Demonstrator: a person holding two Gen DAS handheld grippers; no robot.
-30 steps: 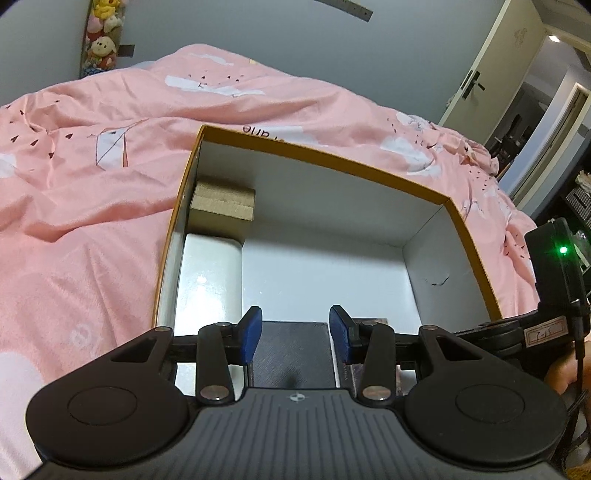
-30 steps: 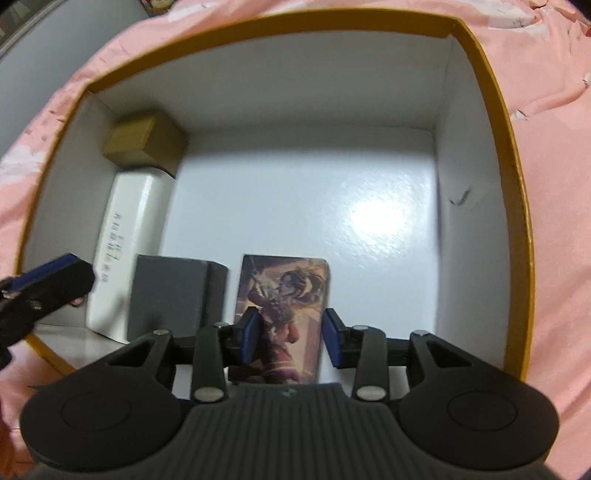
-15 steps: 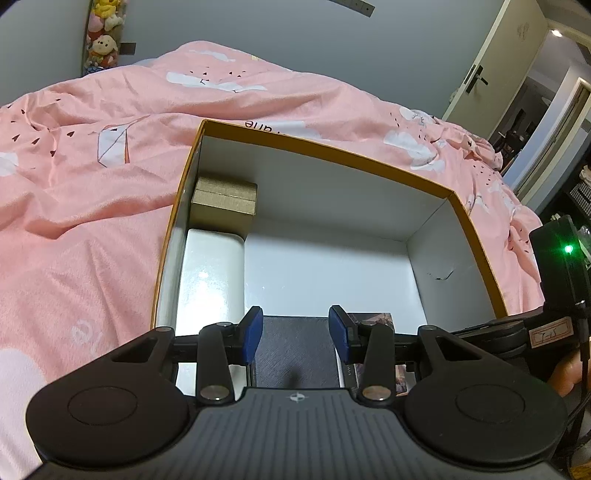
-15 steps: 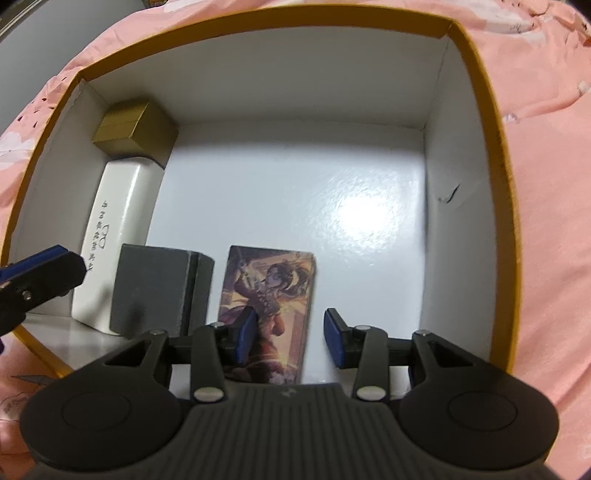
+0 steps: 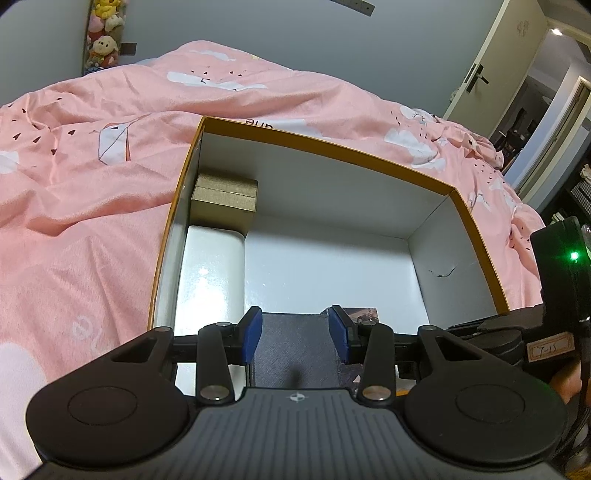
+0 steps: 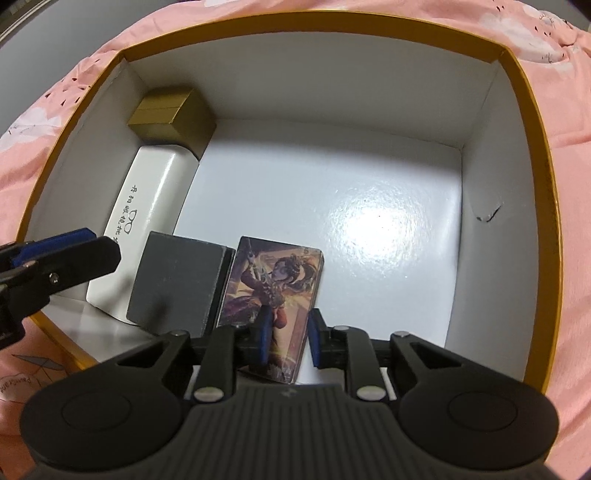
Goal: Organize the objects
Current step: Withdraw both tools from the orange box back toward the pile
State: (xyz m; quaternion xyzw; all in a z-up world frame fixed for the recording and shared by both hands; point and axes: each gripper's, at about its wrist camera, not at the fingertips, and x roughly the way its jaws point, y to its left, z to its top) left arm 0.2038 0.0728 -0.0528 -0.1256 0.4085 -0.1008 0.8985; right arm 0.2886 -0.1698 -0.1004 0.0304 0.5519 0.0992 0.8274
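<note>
A white box with an orange rim (image 5: pixel 325 142) (image 6: pixel 314 16) sits on the bed. Along its left wall are a gold box (image 6: pixel 166 110) (image 5: pixel 225 195) and a white glasses case (image 6: pixel 147 206) (image 5: pixel 210 273). A dark grey box (image 6: pixel 177 284) (image 5: pixel 295 369) stands beside the case, and a picture card box (image 6: pixel 277 273) (image 5: pixel 362 314) lies flat to its right. My right gripper (image 6: pixel 289 334) hovers over the card box's near end, its jaws closing without touching it. My left gripper (image 5: pixel 295 339) (image 6: pixel 66 251) is open above the near left rim, apart from the grey box.
A pink duvet (image 5: pixel 92 192) surrounds the box on all sides. Plush toys (image 5: pixel 105 37) hang on the far wall, and a door (image 5: pixel 491 70) stands open at the back right. The box's right wall has a small tear (image 6: pixel 487 216).
The right gripper's jaws have narrowed and the gripper has rolled slightly over the card box, which lies where it was. The left gripper has not moved.
</note>
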